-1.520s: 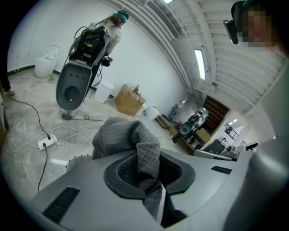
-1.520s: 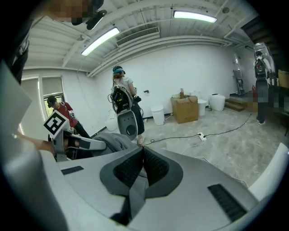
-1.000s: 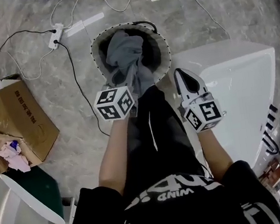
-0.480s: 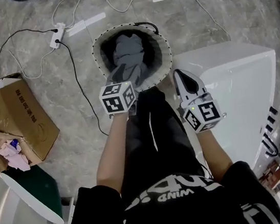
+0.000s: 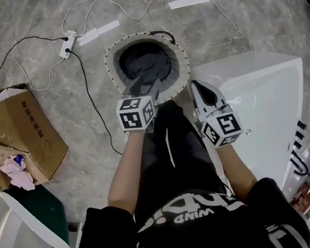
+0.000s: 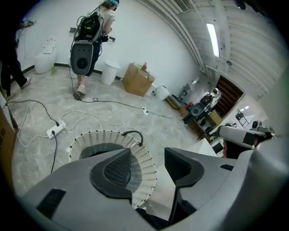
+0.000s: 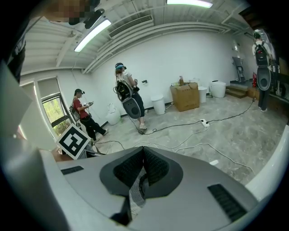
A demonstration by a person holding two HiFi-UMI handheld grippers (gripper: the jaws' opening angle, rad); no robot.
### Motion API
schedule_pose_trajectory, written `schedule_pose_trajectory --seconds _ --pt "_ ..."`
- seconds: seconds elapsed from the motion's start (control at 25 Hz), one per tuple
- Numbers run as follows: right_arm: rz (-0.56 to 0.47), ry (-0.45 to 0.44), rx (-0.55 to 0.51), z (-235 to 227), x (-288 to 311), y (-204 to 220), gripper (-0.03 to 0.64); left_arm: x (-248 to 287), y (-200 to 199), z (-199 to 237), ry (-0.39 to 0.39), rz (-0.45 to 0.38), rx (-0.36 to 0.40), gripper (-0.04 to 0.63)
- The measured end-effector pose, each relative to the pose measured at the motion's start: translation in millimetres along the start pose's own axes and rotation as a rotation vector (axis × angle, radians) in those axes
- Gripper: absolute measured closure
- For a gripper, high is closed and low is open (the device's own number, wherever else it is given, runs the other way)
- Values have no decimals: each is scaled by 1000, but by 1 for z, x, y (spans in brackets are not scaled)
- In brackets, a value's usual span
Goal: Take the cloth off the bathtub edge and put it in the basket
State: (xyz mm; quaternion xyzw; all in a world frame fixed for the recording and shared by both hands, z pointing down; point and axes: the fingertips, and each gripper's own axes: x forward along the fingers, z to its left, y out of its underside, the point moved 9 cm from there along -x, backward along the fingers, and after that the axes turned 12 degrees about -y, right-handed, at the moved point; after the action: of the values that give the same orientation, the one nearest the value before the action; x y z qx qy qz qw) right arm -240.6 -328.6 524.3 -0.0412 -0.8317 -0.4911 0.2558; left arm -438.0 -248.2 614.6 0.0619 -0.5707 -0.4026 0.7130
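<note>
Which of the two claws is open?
The left gripper, above the basket: its jaws have just been opening, nothing between them. The right gripper is shut.

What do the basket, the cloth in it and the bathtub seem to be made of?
Basket: white ribbed wall, probably plastic, matte. Cloth: soft grey fabric, matte; it lies in folds. Bathtub: glossy white, perhaps acrylic or ceramic; its smooth edge reflects light.
</note>
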Motion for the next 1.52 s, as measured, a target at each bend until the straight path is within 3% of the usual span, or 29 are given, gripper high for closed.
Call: schedule_pose_trajectory --seconds 0.4,0.6,0.88,1.24,1.52 --pt "-19 -67 -29 22 -23 -39 603 -65 -31 -30 57 -58 16 415" --pt "-39 -107 -76 41 -44 -69 603 -117 -52 -45 73 -129 19 510" --pt "-100 -149 -117 63 -79 -105 603 -186 -84 -74 96 -234 59 535" --pt "-166 -196 -152 91 -110 -132 603 -262 -109 -104 164 -403 165 569" --pt "-189 -229 -177 101 -113 -140 603 -289 -102 -100 191 -455 157 580"
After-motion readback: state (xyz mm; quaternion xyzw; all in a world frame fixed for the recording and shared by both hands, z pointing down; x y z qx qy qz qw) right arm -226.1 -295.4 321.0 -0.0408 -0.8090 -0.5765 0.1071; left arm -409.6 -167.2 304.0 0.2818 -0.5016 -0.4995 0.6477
